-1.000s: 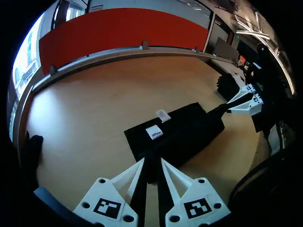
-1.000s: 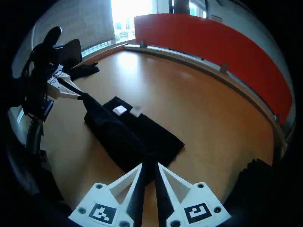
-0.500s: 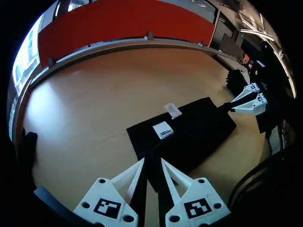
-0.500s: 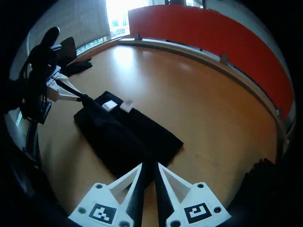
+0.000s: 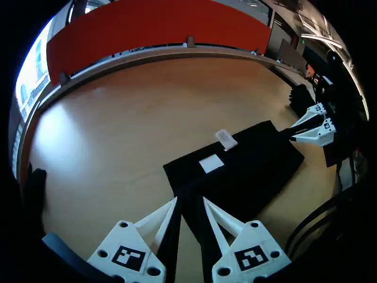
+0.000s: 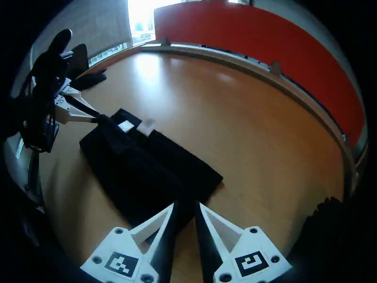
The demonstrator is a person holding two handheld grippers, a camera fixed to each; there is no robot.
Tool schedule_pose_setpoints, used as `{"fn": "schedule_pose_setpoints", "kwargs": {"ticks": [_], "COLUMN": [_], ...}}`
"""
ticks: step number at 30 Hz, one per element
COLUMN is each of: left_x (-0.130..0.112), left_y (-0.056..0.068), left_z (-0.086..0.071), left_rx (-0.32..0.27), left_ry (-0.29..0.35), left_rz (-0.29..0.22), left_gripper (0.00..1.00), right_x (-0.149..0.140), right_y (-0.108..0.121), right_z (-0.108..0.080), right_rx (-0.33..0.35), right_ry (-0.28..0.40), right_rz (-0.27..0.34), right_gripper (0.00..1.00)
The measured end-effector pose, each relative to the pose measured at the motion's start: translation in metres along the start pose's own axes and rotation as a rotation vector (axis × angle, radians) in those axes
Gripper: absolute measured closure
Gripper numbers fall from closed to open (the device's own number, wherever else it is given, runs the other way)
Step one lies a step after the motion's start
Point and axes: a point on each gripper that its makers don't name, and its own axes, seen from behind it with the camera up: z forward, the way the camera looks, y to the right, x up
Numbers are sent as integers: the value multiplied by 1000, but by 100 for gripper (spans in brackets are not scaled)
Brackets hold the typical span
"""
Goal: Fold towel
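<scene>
A black towel (image 5: 249, 165) lies partly folded on the wooden table (image 5: 132, 113), with two white labels (image 5: 211, 163) showing on its lower layer. My left gripper (image 5: 189, 200) is shut on one corner of the upper layer. In the left gripper view the right gripper (image 5: 288, 133) pinches the far corner at the right. In the right gripper view the towel (image 6: 141, 165) runs from my right gripper (image 6: 185, 207), shut on its near corner, to the left gripper (image 6: 96, 119) at the left. A white label (image 6: 126, 126) peeks out beside the held edge.
A red partition (image 5: 155, 23) stands along the table's far edge (image 6: 264, 42). Dark folded cloth lies at the table's end (image 5: 301, 94) and another dark pile (image 6: 92, 78) by the window. A dark chair back (image 5: 33, 188) rises at the left.
Both grippers have carried the towel's held edge forward and lower over the bottom layer. The upper layer now lies flatter and covers more of the labels.
</scene>
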Motion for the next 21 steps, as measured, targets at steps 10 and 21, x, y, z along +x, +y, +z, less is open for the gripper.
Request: {"fn": "schedule_pose_setpoints", "kwargs": {"ticks": [10, 21], "left_x": [3, 8], "left_y": [-12, -22], "left_z": [10, 13], "left_rx": [46, 73], "left_ry": [-10, -5], "left_rz": [33, 33], "left_gripper": [58, 39], "right_x": [-1, 10], "right_y": [21, 37], "right_z": [9, 12], "right_rx": [-73, -122], "right_ry": [-7, 12], "right_rz": [-2, -8], "right_gripper": [41, 39]}}
